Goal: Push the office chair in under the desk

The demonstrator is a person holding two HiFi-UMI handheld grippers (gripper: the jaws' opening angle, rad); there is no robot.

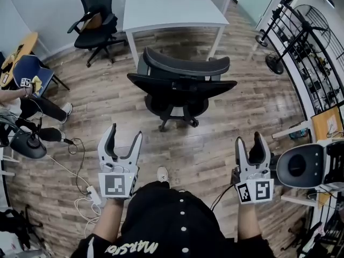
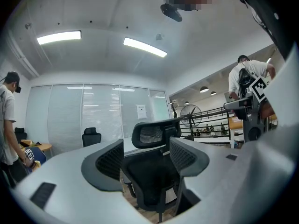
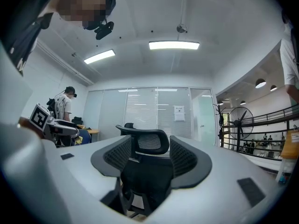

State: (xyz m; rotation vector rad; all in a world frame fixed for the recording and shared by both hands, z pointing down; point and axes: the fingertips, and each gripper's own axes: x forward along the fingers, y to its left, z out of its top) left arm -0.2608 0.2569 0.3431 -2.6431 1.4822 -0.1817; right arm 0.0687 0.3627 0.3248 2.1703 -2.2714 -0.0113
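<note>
Ahead, office chair (image 1: 180, 86) on wood floor (image 1: 244, 125), facing white desk (image 1: 172, 7).

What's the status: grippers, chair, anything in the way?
Left gripper and right gripper open, empty. Office chair out from the white desk, backrest facing grippers. Nothing seen between them.
</note>
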